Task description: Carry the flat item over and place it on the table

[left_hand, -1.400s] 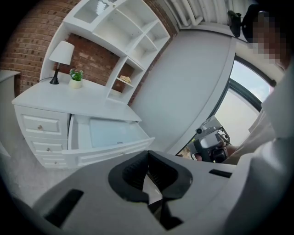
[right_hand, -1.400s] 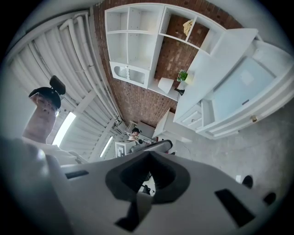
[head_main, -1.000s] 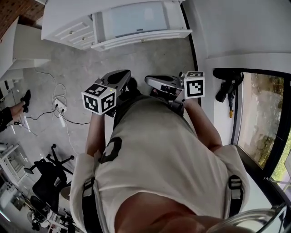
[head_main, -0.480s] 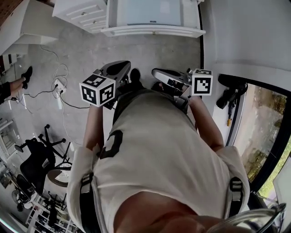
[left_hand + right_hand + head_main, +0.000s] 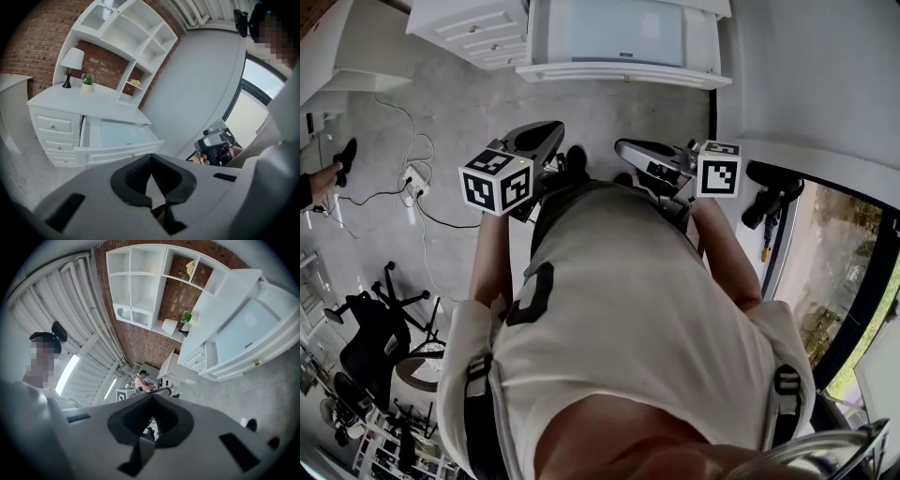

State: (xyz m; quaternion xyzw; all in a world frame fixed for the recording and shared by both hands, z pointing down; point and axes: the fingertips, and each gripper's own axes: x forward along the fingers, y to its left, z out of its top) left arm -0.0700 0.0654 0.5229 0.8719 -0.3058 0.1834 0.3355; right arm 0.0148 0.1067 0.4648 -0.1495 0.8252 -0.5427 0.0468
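Observation:
A flat pale blue item (image 5: 619, 33) lies in the open drawer (image 5: 623, 73) of a white cabinet ahead of me; it also shows in the left gripper view as the flat item (image 5: 117, 133) and in the right gripper view as the flat item (image 5: 243, 331). My left gripper (image 5: 546, 131) and right gripper (image 5: 628, 150) are held side by side before my chest, well short of the drawer. The left gripper (image 5: 151, 157) is shut with nothing in it. The right gripper (image 5: 152, 397) is shut and empty too.
The white cabinet (image 5: 51, 126) has smaller drawers at its left, a lamp (image 5: 72, 61) and a plant (image 5: 87, 80) on top, shelves above. A power strip (image 5: 414, 178) with cables lies on the floor at left; office chairs (image 5: 370, 337) stand lower left. A window (image 5: 853, 272) runs along the right.
The cabinet with its open drawer has swung toward the middle of the head view and come nearer. Both grippers stayed shut and drifted slightly before my chest.

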